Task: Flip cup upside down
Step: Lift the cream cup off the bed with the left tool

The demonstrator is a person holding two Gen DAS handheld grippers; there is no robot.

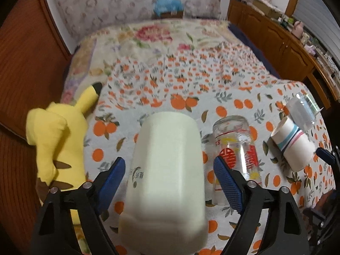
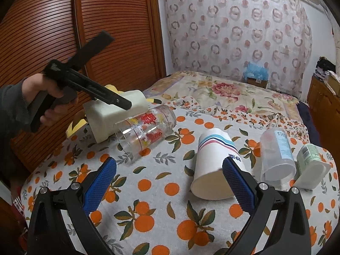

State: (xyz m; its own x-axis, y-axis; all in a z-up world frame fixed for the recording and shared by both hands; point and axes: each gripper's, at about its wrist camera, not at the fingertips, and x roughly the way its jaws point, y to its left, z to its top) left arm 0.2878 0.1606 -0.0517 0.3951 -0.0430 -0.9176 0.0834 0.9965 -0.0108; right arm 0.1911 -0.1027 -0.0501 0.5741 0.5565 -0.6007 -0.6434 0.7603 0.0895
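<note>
The bed (image 1: 191,68) is viewed lengthwise by both cameras; the glass cup (image 1: 235,148) (image 2: 146,127) is shared, nearer in the left view.

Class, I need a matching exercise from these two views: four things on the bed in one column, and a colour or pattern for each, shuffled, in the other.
Things
1. plush toy
2. paper cup
3. glass
4. cream cup

Descriptions
A. clear, with red print
B. plain cream
C. yellow
D. white, with blue and pink stripes

Pairs: 1-C, 2-D, 3-A, 4-B
</note>
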